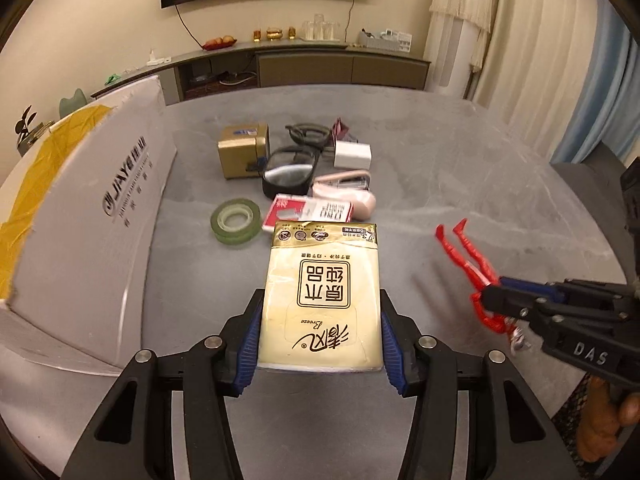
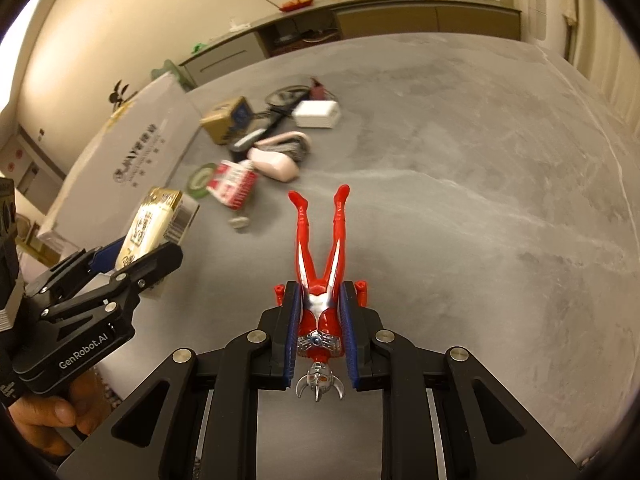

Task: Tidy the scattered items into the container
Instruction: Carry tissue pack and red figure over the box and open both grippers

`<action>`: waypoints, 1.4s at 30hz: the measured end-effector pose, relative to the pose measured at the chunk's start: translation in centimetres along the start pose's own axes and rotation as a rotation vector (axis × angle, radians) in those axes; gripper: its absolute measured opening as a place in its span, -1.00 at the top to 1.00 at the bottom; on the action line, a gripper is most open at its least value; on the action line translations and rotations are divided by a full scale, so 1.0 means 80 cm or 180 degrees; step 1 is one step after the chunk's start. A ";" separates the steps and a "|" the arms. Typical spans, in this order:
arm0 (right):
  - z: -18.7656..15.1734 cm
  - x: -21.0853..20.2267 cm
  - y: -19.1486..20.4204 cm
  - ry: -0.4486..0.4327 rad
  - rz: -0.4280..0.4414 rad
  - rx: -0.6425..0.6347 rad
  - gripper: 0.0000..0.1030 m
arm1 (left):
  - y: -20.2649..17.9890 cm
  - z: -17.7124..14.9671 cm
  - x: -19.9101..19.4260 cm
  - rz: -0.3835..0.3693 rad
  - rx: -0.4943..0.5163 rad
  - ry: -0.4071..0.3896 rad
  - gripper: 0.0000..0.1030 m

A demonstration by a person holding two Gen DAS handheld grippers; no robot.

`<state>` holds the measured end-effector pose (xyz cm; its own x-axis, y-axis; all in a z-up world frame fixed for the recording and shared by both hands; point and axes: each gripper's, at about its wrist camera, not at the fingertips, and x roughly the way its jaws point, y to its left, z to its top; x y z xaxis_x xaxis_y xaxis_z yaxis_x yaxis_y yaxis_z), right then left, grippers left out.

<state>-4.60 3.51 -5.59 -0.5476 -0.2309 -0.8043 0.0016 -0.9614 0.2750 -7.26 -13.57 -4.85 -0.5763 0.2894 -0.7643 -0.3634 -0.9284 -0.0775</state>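
Left gripper (image 1: 320,344) squeezes the soft, light tissue pack (image 1: 320,296) by its sides; right gripper (image 2: 320,320) pinches the hard toy figure (image 2: 320,280) round its middle; both go in the box (image 1: 88,208).

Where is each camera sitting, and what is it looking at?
Left wrist: sits on the left hand-held gripper, looking along its fingers at the tissue pack it clamps.
Right wrist: sits on the right hand-held gripper, looking at the red toy figure it clamps; a hand shows.
Both share the grey table and white box.
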 end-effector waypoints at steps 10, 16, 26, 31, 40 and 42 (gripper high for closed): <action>0.036 -0.025 0.090 -0.0089 0.0268 -0.0242 0.60 | 0.055 0.015 -0.065 -0.0030 -0.0291 -0.0316 -0.02; 0.049 -0.027 0.150 -0.0079 0.0439 -0.0363 0.60 | 0.102 0.023 -0.108 -0.0005 -0.0459 -0.0546 -0.02; 0.082 -0.025 0.240 -0.0104 0.0634 -0.0545 0.60 | 0.189 0.038 -0.148 0.0149 -0.0733 -0.0772 -0.02; 0.098 -0.021 0.285 -0.0152 0.0692 -0.0645 0.60 | 0.231 0.037 -0.158 0.0286 -0.0865 -0.0823 -0.02; 0.112 -0.002 0.346 -0.0157 0.0748 -0.0782 0.60 | 0.288 0.033 -0.156 0.0473 -0.0952 -0.0749 -0.02; 0.115 0.009 0.357 -0.0138 0.0734 -0.0811 0.60 | 0.298 0.032 -0.153 0.0513 -0.0967 -0.0710 -0.02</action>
<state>-12.63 -22.73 6.48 -0.5435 -0.4452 -0.7117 0.3355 -0.8923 0.3020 -10.77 -38.68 4.29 -0.7649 0.1470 -0.6271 -0.0421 -0.9829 -0.1791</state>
